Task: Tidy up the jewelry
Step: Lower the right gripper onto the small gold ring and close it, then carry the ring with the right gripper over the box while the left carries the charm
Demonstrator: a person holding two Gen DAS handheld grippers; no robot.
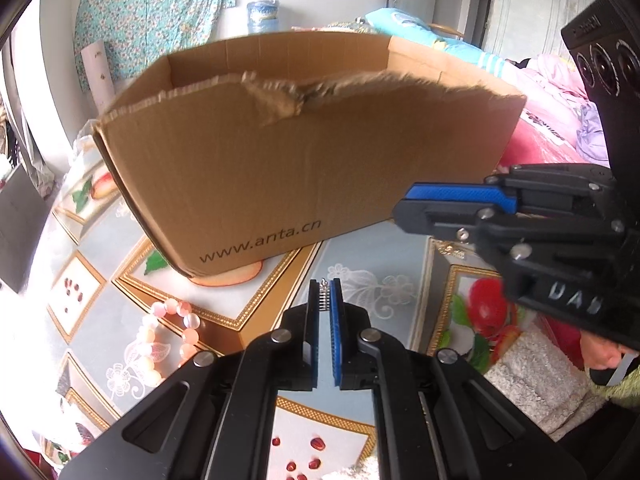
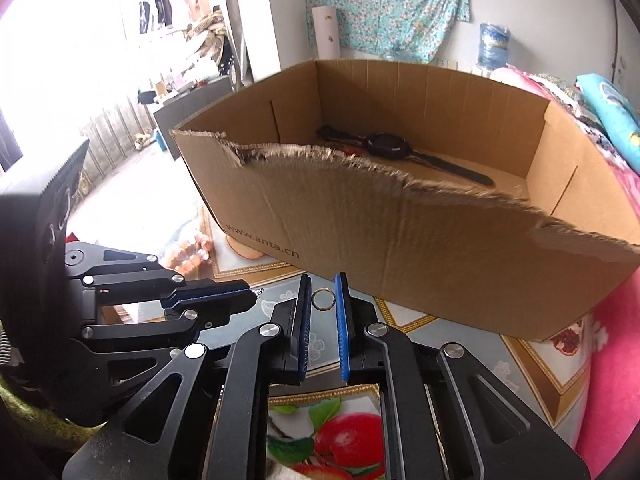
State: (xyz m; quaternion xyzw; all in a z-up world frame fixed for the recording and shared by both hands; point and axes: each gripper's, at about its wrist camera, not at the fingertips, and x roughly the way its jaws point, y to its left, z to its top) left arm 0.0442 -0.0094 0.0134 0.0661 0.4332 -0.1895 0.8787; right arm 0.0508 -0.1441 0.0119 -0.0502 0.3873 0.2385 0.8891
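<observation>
Right gripper (image 2: pixel 323 300) fingers clamped a thin ring (image 2: pixel 323 299) by its rim: light, stiff, slippery, likely to twist out. Left gripper (image 1: pixel 325 300) fingers were together on a small springy metal piece (image 1: pixel 324 299), near the box (image 1: pixel 304 168) on the desk (image 1: pixel 384 280).

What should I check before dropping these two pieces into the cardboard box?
1. Left tongs gripping the small toothed silver piece: ok.
2. Ring between the right tongs: ok; whether it is pinched firmly: cannot tell.
3. Cardboard box open on top: ok.
4. Free floor space beside the watch inside: ok.
5. Tongs above the torn front rim: not ok.
6. Pink bead bracelet in the box: not ok.
</observation>
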